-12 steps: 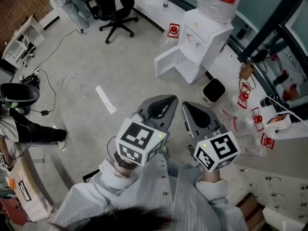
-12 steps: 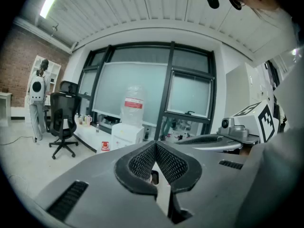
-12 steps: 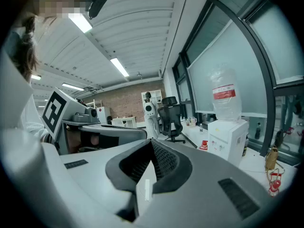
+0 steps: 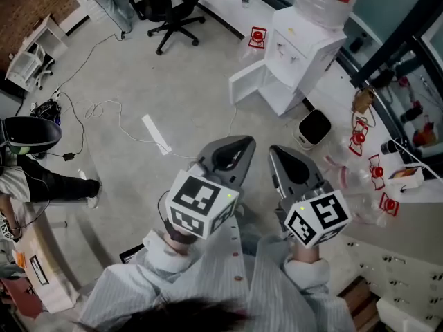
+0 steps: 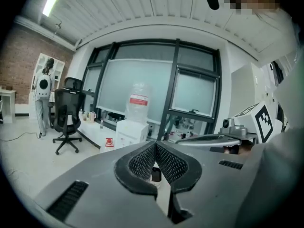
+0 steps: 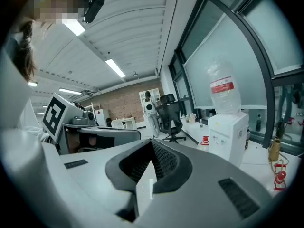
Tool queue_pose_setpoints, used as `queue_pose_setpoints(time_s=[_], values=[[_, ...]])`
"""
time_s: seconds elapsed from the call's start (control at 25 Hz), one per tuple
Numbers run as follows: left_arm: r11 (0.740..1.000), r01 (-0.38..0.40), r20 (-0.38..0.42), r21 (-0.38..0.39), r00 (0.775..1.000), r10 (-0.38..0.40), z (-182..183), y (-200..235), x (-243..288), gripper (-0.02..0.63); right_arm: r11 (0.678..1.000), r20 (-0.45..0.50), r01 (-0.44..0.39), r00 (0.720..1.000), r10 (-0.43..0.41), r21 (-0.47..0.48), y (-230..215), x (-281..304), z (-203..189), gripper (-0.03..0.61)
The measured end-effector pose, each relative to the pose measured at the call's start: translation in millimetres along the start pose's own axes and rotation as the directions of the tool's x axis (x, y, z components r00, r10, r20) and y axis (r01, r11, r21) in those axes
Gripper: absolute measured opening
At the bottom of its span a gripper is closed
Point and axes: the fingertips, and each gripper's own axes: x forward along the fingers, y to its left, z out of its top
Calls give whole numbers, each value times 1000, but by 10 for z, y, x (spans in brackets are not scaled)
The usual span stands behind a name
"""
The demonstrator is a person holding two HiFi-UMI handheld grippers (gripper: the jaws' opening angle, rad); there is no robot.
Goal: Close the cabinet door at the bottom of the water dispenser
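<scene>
Jaws together on both the left gripper and the right gripper, nothing in them. The cabinet door hangs open far off, at the water dispenser's foot. My worry is that a hard shove rocks the dispenser, or that I clip the bin beside it.

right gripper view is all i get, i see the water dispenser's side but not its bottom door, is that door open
Observer: Yes. In the head view the cabinet door stands swung wide open at the base of the water dispenser.
Operator: anything lying in the way
Observer: A white power strip lies off to the left, not on the straight line to the door.
Operator: other gripper holding anything
Observer: No, the left gripper is shut with nothing between its jaws.
</scene>
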Motion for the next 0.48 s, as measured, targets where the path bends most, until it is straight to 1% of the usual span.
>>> queue_pose_setpoints(time_s=[0.24,0.48], values=[[1000,8,-10,-15,1000,-8,24,391,162,11,1000,-17,4,1000,-4,15,-93,406,46,14],[999,31,-7,-17,1000,-31,266,1034,470,11,999,-39,16,999,-15,28,-298,1069,200,14]])
